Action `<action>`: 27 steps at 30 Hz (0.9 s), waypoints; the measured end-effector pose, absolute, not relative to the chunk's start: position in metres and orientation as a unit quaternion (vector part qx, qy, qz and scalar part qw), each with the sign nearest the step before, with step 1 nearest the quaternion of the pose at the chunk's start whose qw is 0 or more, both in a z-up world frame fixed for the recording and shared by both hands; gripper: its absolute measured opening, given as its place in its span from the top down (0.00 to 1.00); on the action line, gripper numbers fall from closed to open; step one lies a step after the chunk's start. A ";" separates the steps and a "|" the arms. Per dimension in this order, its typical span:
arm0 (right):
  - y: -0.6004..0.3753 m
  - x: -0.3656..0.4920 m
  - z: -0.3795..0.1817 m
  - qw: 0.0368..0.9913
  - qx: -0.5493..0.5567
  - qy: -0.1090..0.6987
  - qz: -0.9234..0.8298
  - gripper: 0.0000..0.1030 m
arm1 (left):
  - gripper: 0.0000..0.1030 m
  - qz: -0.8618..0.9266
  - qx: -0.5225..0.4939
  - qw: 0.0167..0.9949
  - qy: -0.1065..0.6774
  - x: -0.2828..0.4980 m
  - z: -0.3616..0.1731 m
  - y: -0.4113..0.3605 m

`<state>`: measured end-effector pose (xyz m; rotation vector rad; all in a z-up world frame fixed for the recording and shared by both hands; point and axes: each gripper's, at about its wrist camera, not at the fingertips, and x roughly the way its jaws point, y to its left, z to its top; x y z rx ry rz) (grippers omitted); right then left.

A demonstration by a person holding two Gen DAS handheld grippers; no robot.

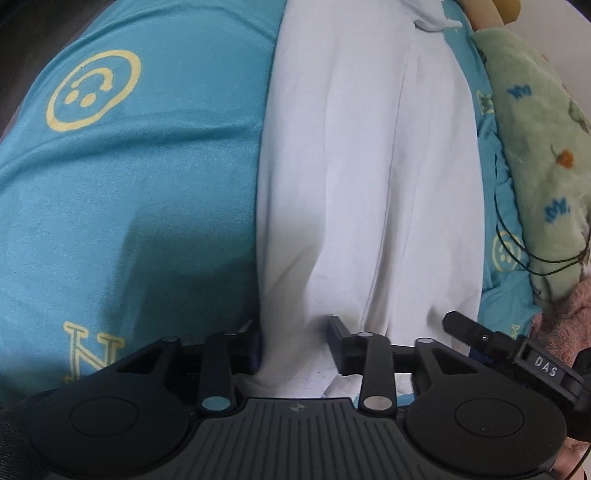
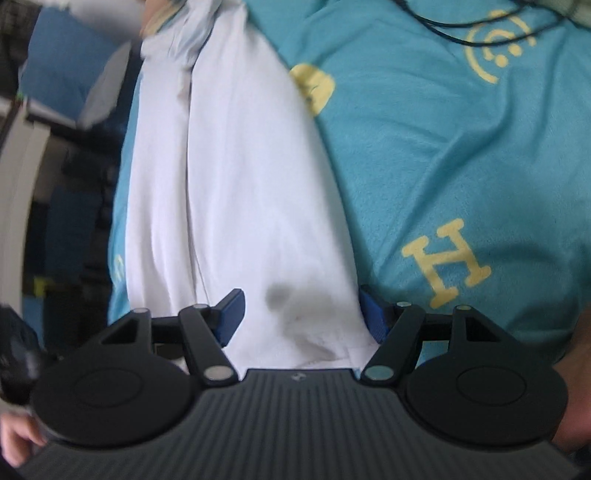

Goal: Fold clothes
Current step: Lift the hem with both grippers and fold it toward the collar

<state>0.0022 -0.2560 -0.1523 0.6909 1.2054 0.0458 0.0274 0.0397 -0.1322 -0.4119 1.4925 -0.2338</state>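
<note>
A white garment [image 1: 369, 177] lies folded into a long strip on a teal bedsheet [image 1: 140, 177] with yellow prints. My left gripper [image 1: 295, 339] sits at the strip's near end with its jaws apart and white cloth between the fingers [image 1: 338, 332]. In the right wrist view the same white garment [image 2: 229, 192] runs away from me, with a grey smudge near its near end. My right gripper [image 2: 301, 314] is open, its blue fingers [image 2: 232, 310] straddling the cloth's near edge. The other gripper's finger [image 1: 480, 332] shows at the right of the left wrist view.
A green patterned blanket [image 1: 535, 147] and a pink fleece [image 1: 565, 314] lie along the right side of the bed. A thin black cord [image 2: 461, 18] crosses the teal sheet [image 2: 461, 147]. The bed edge and dark furniture [image 2: 74, 184] are at the left.
</note>
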 end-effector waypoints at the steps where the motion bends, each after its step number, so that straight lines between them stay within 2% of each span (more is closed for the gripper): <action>1: -0.252 0.003 -0.151 0.770 0.304 0.561 0.024 0.33 | 0.41 -0.116 -0.181 0.710 0.671 0.026 -0.131 0.036; 2: -0.246 0.003 -0.150 0.772 0.286 0.566 0.027 0.33 | 0.33 -0.125 -0.172 0.710 0.671 0.024 -0.129 0.032; 3: -0.240 0.003 -0.148 0.775 0.264 0.574 0.033 0.35 | 0.33 -0.131 -0.157 0.709 0.675 0.021 -0.129 0.027; 4: -0.232 0.003 -0.146 0.778 0.239 0.580 0.038 0.36 | 0.40 -0.134 -0.138 0.709 0.678 0.018 -0.127 0.022; 5: -0.223 0.003 -0.144 0.783 0.209 0.584 0.039 0.39 | 0.53 -0.131 -0.120 0.710 0.682 0.015 -0.126 0.018; 6: -0.214 0.002 -0.142 0.788 0.179 0.587 0.040 0.46 | 0.59 -0.127 -0.107 0.709 0.685 0.011 -0.124 0.015; 7: -0.206 0.002 -0.140 0.792 0.153 0.590 0.041 0.51 | 0.69 -0.124 -0.103 0.708 0.688 0.009 -0.123 0.015; 8: -0.200 0.001 -0.139 0.794 0.135 0.592 0.041 0.63 | 0.80 -0.122 -0.108 0.708 0.688 0.008 -0.121 0.016; 9: -0.194 0.001 -0.138 0.795 0.119 0.593 0.042 0.76 | 0.83 -0.119 -0.112 0.711 0.684 0.007 -0.118 0.018; 12: -0.185 -0.001 -0.127 0.804 0.094 0.585 0.045 0.86 | 0.89 -0.113 -0.130 0.723 0.669 0.002 -0.108 0.025; 17: -0.206 -0.011 -0.074 0.842 0.157 0.516 0.032 0.87 | 0.90 -0.137 -0.205 0.764 0.596 -0.009 -0.039 0.065; 23: -0.217 -0.027 0.018 0.887 0.198 0.415 0.051 0.87 | 0.91 -0.160 -0.268 0.808 0.500 -0.033 0.054 0.101; 27: -0.221 -0.053 0.050 0.901 0.214 0.372 0.062 0.87 | 0.91 -0.166 -0.279 0.818 0.474 -0.065 0.082 0.097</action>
